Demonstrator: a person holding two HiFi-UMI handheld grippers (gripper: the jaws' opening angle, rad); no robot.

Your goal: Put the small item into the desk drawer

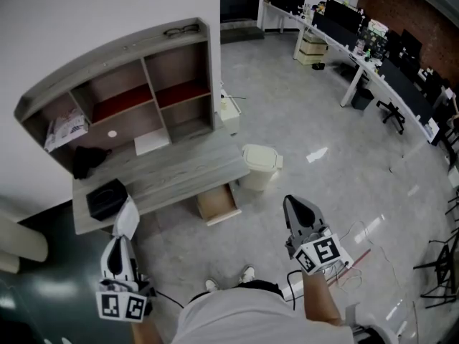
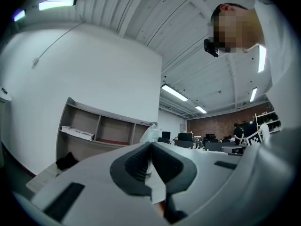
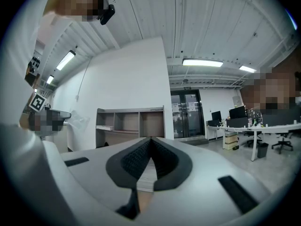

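My left gripper (image 1: 129,208) hangs by the front left end of the grey desk (image 1: 188,169), shut on a small clear plastic packet (image 2: 151,131) that sticks out past its tips (image 2: 150,145). The same packet (image 3: 78,119) shows faintly at the left of the right gripper view. Under the desk's right part the wooden drawer (image 1: 217,203) stands pulled out, its inside light brown. My right gripper (image 1: 292,203) is to the right of the drawer over the floor. Its jaws (image 3: 150,139) are shut with nothing between them.
A shelf hutch (image 1: 143,77) rises at the desk's back, with papers (image 1: 66,129) in its left bay and glasses (image 1: 181,29) on top. A black box (image 1: 106,198), a dark bundle (image 1: 86,160) and a white sheet (image 1: 152,142) lie on the desk. A white bin (image 1: 260,165) stands beside the drawer.
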